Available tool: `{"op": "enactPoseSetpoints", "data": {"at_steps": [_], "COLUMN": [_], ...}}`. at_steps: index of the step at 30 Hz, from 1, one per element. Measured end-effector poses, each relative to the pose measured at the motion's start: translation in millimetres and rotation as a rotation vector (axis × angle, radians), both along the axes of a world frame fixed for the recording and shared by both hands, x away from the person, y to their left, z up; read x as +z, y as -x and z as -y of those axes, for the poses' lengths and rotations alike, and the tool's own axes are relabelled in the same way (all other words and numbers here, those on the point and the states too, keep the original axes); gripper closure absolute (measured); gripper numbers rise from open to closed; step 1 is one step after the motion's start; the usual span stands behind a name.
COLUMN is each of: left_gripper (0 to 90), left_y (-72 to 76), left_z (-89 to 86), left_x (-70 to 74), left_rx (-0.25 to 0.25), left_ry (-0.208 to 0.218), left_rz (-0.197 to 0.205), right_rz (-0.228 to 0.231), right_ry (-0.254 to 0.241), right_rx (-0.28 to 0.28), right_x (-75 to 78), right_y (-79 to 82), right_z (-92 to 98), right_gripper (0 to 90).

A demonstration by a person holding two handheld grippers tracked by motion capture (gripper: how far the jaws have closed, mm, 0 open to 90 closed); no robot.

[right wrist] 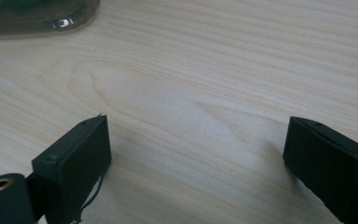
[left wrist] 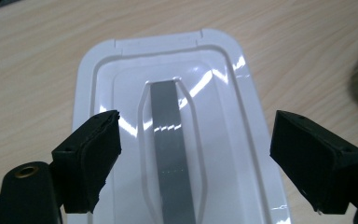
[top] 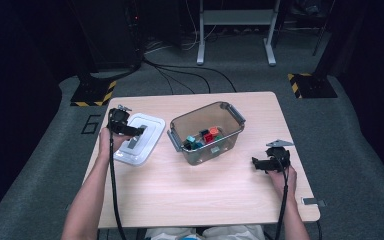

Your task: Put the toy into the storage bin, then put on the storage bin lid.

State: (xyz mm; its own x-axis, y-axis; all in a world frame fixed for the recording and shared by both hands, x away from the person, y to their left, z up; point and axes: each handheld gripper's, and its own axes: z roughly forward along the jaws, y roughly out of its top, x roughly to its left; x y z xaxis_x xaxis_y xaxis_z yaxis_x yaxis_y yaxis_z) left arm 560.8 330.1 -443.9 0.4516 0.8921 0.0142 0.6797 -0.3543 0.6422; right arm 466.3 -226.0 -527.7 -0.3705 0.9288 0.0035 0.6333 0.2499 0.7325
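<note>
High view: a white lid (top: 139,138) lay flat on the table (top: 200,195), left of a clear bin (top: 207,132) holding coloured blocks (top: 203,138). The left gripper (top: 139,131) hung over the lid; the right gripper (top: 256,163) sat near the table's right edge.

Left gripper view: the lid (left wrist: 223,107) was glossy, rounded-rectangular, with a grey central handle strip (left wrist: 170,140) lying between wide-open jaws that gripped nothing.

Right gripper view: jaws stood wide over bare table (right wrist: 191,84), the bin's corner (right wrist: 37,14) beyond.

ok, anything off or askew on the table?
Nothing damaged or spilled. The white lid lies flat on the table, off the clear bin beside it; the open left gripper hangs over the lid's grey handle.
</note>
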Motion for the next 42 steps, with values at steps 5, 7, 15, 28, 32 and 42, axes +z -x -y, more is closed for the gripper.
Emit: {"op": "enactPoseSetpoints", "data": {"at_steps": [5, 7, 15, 28, 32, 42], "left_gripper": [18.4, 22.1, 45.5, 66.5, 66.6, 66.6], "left_y": [-6.4, -8.5, -14.4, -13.6, -11.5, -0.4], "left_z": [-6.1, -6.0, -6.9, -1.1, -0.2, 4.5], "left_x": [-23.7, -31.2, -51.0, -48.4, -45.0, -13.7], "left_rx": [0.045, 0.046, 0.076, 0.028, 0.025, -0.036], "left_ry": [-0.008, -0.022, -0.044, -0.063, -0.049, -0.064], "left_rz": [-0.024, -0.029, -0.038, -0.04, -0.035, 0.005], "right_rz": [0.0, 0.0, -0.001, 0.0, -0.001, 0.0], "right_ry": [0.0, 0.0, -0.001, -0.001, -0.001, -0.001], "right_rx": [0.0, 0.001, 0.0, -0.001, -0.001, -0.001], "right_x": [0.0, 0.0, 0.0, 0.0, 0.0, 0.0], "right_y": [-0.1, -0.1, -0.1, -0.1, -0.1, -0.3], "right_z": [0.2, 0.2, 0.1, 0.2, 0.3, 0.6], "right_gripper": [7.0, 7.0, 7.0, 7.0, 7.0, 7.1]}}
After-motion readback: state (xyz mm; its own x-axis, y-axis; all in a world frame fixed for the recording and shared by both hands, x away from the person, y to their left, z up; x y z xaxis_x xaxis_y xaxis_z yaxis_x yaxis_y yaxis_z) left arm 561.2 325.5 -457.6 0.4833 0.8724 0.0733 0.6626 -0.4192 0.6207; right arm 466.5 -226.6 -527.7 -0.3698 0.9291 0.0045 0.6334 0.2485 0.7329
